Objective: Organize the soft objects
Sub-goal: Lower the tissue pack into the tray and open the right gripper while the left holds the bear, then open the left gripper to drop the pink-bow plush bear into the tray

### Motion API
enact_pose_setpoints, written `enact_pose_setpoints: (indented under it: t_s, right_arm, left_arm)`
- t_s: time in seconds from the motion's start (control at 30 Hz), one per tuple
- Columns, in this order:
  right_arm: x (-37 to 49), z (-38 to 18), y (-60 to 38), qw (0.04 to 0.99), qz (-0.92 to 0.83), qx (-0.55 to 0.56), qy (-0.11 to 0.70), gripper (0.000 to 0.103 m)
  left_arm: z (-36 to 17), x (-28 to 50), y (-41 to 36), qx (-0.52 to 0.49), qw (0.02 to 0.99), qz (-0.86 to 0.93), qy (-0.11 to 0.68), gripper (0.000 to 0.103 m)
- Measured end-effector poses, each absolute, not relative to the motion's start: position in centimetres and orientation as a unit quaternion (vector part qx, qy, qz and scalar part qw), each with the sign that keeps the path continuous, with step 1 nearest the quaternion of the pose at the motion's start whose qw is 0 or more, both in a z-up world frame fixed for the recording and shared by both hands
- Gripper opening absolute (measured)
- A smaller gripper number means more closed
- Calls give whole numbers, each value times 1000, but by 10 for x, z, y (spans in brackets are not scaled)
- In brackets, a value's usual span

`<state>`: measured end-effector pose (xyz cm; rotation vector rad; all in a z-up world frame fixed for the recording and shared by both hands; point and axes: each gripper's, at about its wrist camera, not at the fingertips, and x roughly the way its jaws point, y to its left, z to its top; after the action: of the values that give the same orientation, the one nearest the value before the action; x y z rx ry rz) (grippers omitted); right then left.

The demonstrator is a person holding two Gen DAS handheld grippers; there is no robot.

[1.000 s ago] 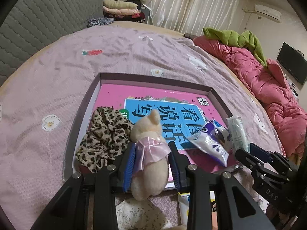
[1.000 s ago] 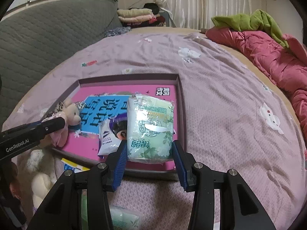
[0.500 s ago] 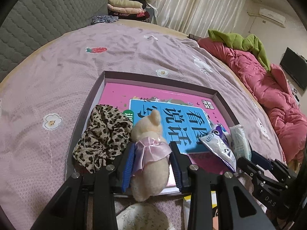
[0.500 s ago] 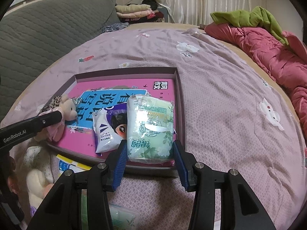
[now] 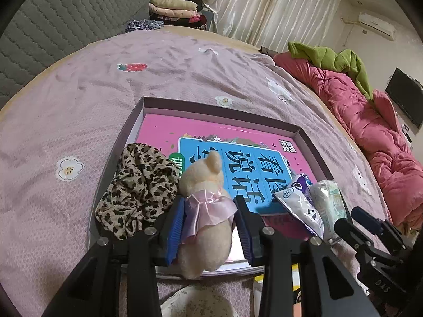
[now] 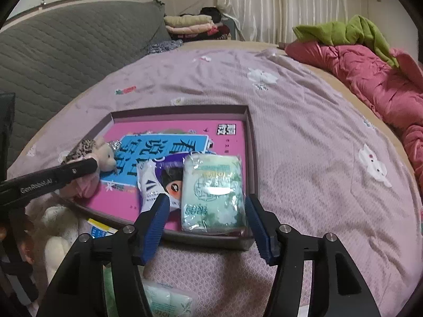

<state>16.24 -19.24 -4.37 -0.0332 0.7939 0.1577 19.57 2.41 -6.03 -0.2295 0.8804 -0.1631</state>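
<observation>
Both grippers point down at a slant toward a shallow tray [image 5: 304, 134] that lies on the pink-lilac bedsheet [image 5: 79, 121]. The left gripper [image 5: 210, 219] is at the near left part of the tray, and its blue pads [image 5: 175, 224] lie against the sides of a small cream plush toy [image 5: 208, 211] in a pink skirt; its jaws have just been opening a little, but the toy is still between them and the pads touch it, so the toy looks clamped. The toy lies over the near rim of the tray, head toward the far side, and a leopard-print scrunchie [image 5: 137, 187] is just beside it on the left. The right gripper [image 6: 206, 214] is at the near right corner of the tray, and its jaws have just been opening: they now stand apart, with a clear gap on the left side of the green tissue pack [image 6: 212, 192] (on the right side I cannot tell if the pad still touches). The pack rests in the tray close to the right wall, and a white and purple packet [image 6: 152, 182] lies just beside it on the left. The far half of the tray shows only the pink and blue book cover [image 6: 158, 142]. Beyond the tray the sheet is open up to the red quilt [image 6: 370, 79] at the right edge.
</observation>
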Motion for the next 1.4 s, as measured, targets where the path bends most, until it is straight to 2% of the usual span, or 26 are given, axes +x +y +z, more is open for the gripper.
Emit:
enact_pose_setpoints:
  t_s: [0.3,0.47,0.8,1.03,1.4]
  right_arm:
    - [160,-41,-191,922,74,-18,380,63]
    - [160,-40,-193,922,75,-18,380,64]
    - [159,-37,-196,925,72,-16,372,64]
    - [159,-36,-202,926,67,-11,372,64]
    - [153,-30,-205,932,66,-3,357,64]
  left_arm:
    - [-60,196,16,-98,895,-96,426,42]
    - [-60,196,11,-84,896,-102,425,49]
    - [-41,188,22,-103,910,-103,387,50]
    - [-14,170,46,-76,927,-77,358,50]
    - [-43,161,29,-27,901,-82,425,50]
